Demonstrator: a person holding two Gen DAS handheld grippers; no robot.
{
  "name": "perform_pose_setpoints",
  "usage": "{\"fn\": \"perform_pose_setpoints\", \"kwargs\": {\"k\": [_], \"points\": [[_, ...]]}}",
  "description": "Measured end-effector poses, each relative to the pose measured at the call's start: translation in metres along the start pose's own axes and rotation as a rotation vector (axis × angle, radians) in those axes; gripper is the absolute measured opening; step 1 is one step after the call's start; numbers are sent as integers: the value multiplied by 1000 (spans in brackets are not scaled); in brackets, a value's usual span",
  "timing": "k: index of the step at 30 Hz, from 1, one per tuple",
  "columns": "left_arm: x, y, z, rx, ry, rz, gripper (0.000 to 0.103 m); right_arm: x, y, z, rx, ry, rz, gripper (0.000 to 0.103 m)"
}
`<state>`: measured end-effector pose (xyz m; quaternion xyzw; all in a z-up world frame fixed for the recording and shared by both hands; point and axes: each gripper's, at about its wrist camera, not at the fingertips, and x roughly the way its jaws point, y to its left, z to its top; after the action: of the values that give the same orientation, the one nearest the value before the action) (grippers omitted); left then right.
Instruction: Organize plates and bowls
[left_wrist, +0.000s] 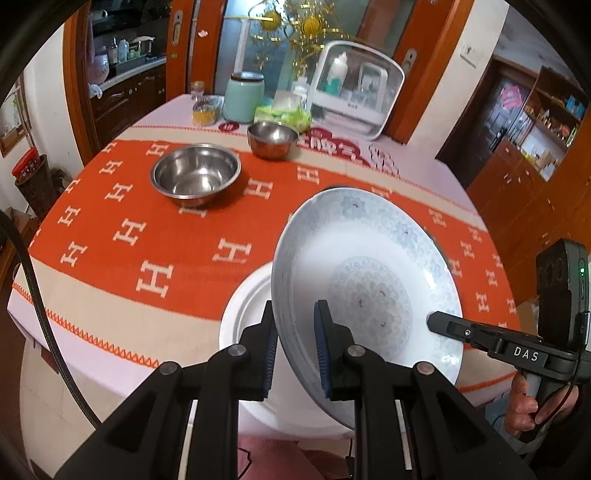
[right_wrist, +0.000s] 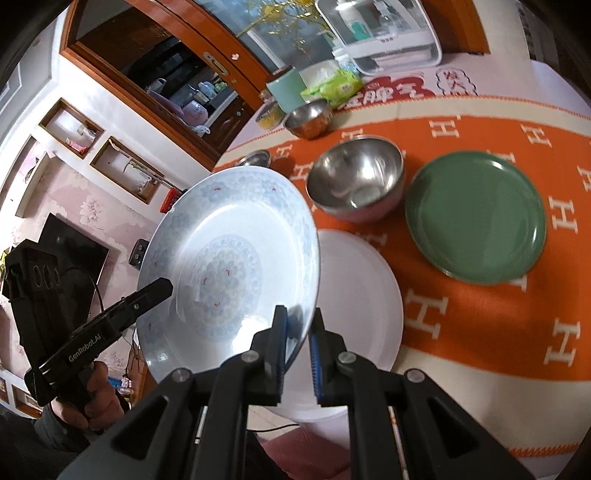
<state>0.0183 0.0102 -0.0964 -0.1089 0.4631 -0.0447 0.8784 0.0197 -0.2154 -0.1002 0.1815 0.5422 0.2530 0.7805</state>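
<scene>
Both tools, left tool and right tool, pinch one pale-blue patterned porcelain plate (tilted) above the plain white plate. Beyond the white plate: three steel bowls, the nearest; one green plate beside it.

The left gripper and right gripper are angled downward, each clamped tight, handles gripped by hands.

Just beneath the fingers lies a white plate. Ahead of them a steel bowl and a green plate block the bench. To the fingers' right the orange cloth lies bare, leaving free room.
</scene>
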Motion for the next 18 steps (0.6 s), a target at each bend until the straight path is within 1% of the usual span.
{"fn": "perform_pose_setpoints", "kwargs": {"k": [5,9,18], "points": [[16,3,-7,16,68,10,16,11,-7,-9,36,31,-13,11],[33,9,-10,28,123,18,16,24,-13,-13,68,56,-42,11],[74,21,-16,59,237,14,16,52,-24,-21,137,114,-89,11]]}}
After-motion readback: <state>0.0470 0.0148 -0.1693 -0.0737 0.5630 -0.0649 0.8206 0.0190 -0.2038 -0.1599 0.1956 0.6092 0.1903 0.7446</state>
